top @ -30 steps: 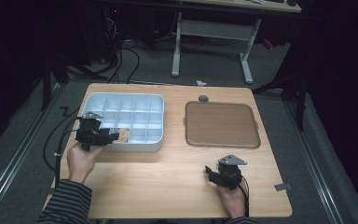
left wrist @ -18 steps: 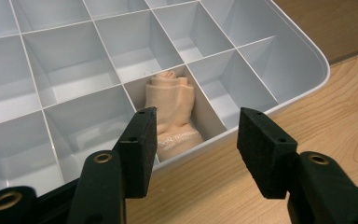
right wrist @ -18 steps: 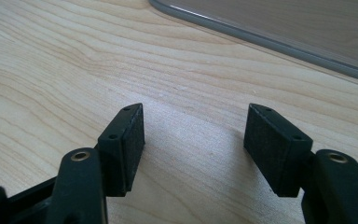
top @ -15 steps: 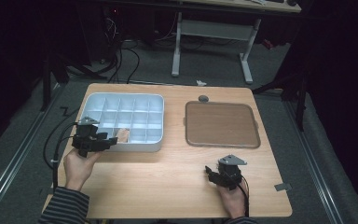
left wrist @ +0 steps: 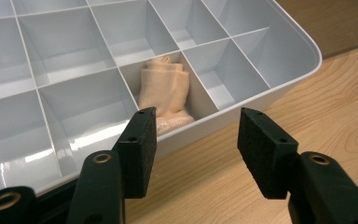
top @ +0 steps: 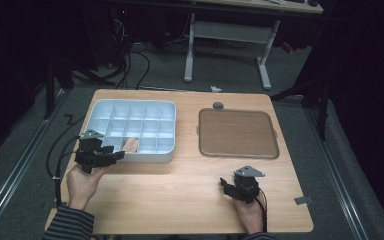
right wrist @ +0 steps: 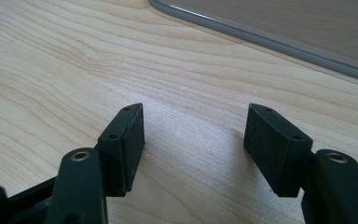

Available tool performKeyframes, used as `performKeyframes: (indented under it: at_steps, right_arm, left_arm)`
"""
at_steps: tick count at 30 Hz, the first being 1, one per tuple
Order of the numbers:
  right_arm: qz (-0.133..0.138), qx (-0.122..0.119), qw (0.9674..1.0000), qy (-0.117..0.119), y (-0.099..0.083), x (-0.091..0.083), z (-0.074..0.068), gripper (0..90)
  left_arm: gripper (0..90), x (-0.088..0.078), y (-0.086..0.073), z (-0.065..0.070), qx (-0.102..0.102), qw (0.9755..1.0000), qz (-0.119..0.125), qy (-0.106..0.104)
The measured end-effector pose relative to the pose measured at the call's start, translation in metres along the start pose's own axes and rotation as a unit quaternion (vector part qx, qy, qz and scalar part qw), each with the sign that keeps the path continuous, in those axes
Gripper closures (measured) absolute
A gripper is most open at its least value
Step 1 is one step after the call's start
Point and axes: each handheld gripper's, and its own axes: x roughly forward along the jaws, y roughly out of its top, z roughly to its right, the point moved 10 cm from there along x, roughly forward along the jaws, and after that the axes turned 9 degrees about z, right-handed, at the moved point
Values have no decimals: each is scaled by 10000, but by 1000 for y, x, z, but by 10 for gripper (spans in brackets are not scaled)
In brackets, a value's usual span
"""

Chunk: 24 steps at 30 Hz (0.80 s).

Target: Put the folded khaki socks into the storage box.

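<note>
we hold the left gripper (left wrist: 193, 135) wide and empty at the 6 o'clock edge of the white organiser (top: 167, 107), since the peach cloth (left wrist: 165, 95) sits in its near-row cell. the right gripper (right wrist: 193, 144) idles wide on the table (top: 180, 190).

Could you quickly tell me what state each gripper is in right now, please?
Left gripper: jaws open, holding nothing, just short of the white tray.
Right gripper: jaws open, empty, over the bare table.

I work in a dim lab; cables (top: 130, 55) and a desk frame (top: 227, 37) stand behind my surface (top: 180, 185).
</note>
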Motion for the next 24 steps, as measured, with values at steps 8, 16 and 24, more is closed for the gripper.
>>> performKeyframes:
  at_steps: [8, 16, 24]
  right_arm:
    - [-1, 0, 10000, 1, 0, 0, 0, 381]
    - [-2, -5, 10000, 0, 0, 0, 0, 381]
    - [-2, -3, 10000, 0, 0, 0, 0, 381]
  left_arm:
    - [469, -1, -6, 1, -59, 10000, 12, -46]
    - [467, -2, -14, 2, -120, 9999, 10, -80]
    - [458, -3, -20, 5, -13, 10000, -51, -27]
